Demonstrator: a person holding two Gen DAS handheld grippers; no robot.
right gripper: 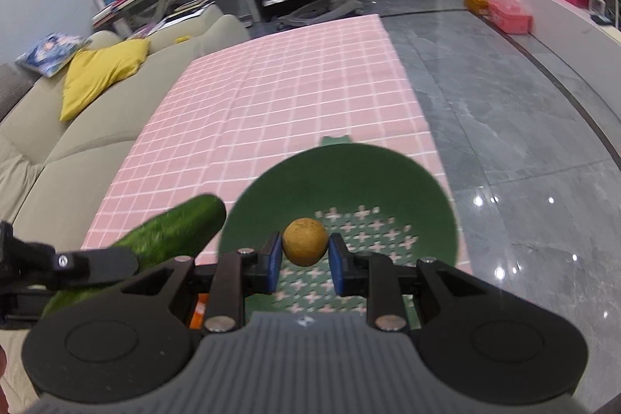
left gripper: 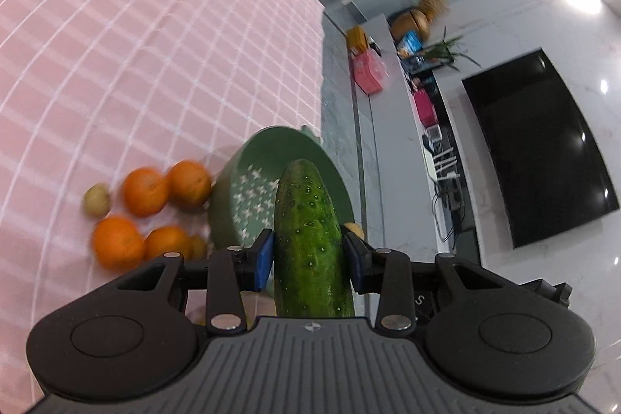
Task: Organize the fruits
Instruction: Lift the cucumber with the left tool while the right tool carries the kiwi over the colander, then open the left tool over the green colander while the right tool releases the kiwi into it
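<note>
L gripper (left gripper: 306, 255) w/ cucumber (left gripper: 306, 220), over colander (left gripper: 233, 189)

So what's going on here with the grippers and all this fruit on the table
A person is sorting produce with two handheld grippers. The left gripper is clamped on a cucumber, and the right gripper carries a small brownish round fruit over the green perforated bowl. Four oranges sit on the pink checked tablecloth beside the bowl.
</note>
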